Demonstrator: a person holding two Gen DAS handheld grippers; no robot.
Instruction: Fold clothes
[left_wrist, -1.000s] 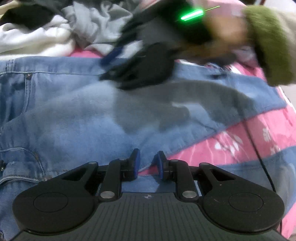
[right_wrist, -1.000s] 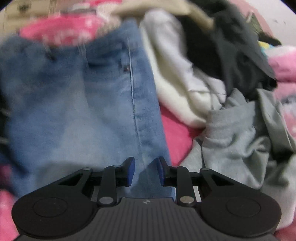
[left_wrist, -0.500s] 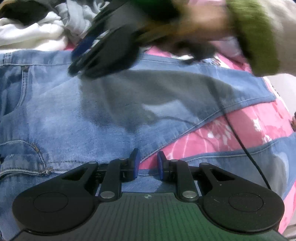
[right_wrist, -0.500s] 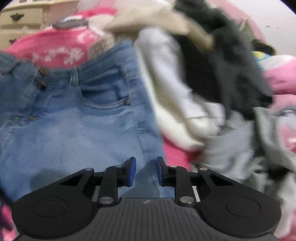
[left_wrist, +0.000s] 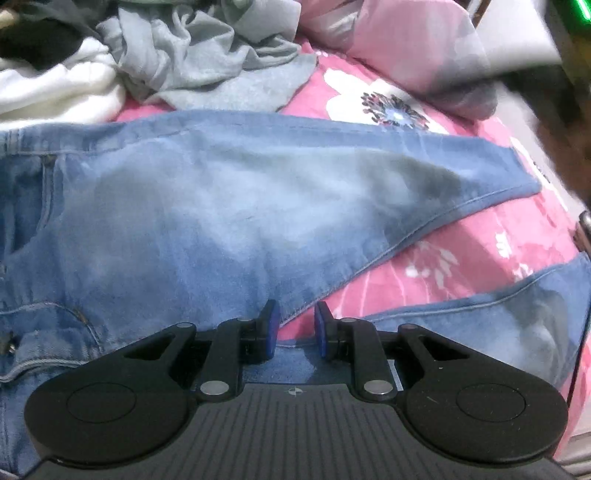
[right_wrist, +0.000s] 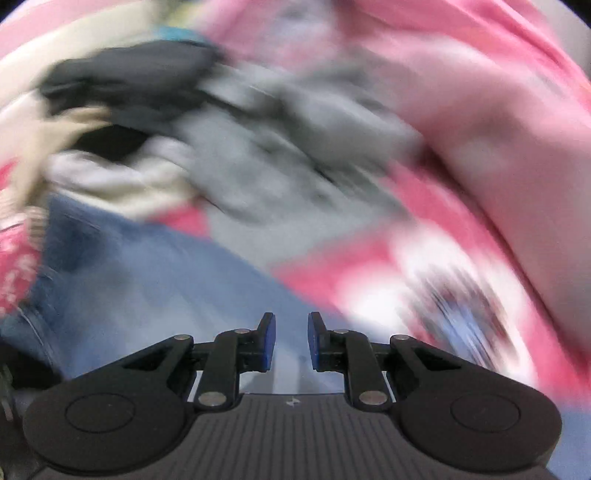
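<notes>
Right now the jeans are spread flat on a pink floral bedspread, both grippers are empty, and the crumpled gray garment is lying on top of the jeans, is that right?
Not quite. In the left wrist view the gray garment lies beyond the jeans, on the pink floral bedspread, at most meeting their far edge, not on top of them. The rest holds: the left gripper and right gripper are open and empty.
</notes>
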